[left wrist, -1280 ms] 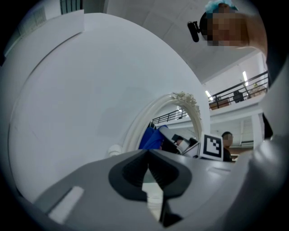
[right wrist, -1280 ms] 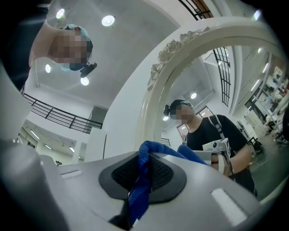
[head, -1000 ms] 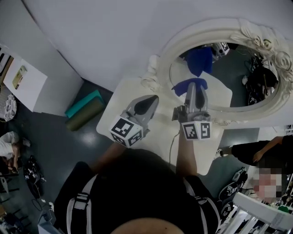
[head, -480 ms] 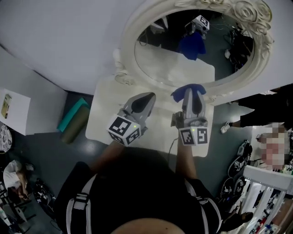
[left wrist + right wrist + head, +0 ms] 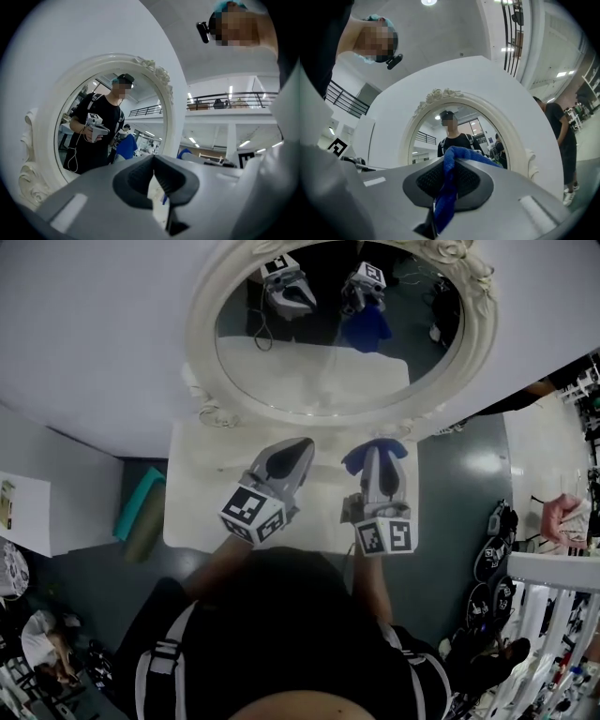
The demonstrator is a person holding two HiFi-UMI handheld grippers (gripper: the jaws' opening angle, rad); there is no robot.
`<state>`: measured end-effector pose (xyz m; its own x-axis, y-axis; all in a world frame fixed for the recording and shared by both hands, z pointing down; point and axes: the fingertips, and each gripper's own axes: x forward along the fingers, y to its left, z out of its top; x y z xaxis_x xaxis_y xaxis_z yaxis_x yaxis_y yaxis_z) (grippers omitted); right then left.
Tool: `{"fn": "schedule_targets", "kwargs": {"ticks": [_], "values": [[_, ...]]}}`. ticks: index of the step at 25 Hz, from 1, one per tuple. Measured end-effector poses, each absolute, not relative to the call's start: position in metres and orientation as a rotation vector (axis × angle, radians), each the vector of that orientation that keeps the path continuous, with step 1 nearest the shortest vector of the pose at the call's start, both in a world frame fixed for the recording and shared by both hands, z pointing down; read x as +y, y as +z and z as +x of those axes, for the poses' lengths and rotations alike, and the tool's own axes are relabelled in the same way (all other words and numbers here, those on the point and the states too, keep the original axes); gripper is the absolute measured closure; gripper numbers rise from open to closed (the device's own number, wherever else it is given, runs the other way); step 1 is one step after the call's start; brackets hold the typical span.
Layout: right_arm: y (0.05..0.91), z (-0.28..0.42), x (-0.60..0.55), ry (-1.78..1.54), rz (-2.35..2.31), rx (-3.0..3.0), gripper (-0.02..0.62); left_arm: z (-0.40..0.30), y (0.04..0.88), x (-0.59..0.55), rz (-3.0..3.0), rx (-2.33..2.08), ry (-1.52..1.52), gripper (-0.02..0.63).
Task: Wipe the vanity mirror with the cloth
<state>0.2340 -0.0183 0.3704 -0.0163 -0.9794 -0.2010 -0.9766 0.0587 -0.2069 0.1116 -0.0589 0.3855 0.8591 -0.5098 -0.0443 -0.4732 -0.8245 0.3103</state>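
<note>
— Head view first: where is the cloth?
— The blue cloth (image 5: 358, 457) bunches at the tip of the right gripper (image 5: 382, 454). It is over the far edge of the white table (image 5: 192, 507), just below the lower rim of the vanity mirror (image 5: 323, 381). From here I cannot tell whether it touches the frame.
— And the other side?
— The person (image 5: 281, 615) in black holds the left gripper (image 5: 302, 442) beside it, to the left, also pointing at the mirror and apart from the cloth. The glass reflects both grippers and the cloth.
— Left gripper view?
— Its two dark pads (image 5: 136, 180) meet at the tip, with nothing between them. Beyond them stands the oval mirror in its white carved frame, and the person shows in it holding a gripper.
— Right gripper view?
— The jaws are clamped on the cloth. A blue fold rises over the tip and a strip hangs down between the pads. The mirror stands ahead, apart from the cloth, with the person reflected in it. A bystander (image 5: 559, 136) in black stands at the right, beside the wall.
</note>
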Motion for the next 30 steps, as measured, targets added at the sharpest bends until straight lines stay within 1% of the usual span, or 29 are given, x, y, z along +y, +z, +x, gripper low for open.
{"fn": "schedule_targets", "kwargs": {"ticks": [8, 30], "values": [[0.384, 0.239, -0.021, -0.061, -2.013, 2.085, 0.560, 0.131, 0.391, -0.063, 2.759, -0.731, -0.163, 0.600], [0.396, 0.224, -0.041, -0.087, -1.954, 2.206, 0.560, 0.128, 0.395, -0.076, 2.757, -0.810, -0.129, 0.600]]}}
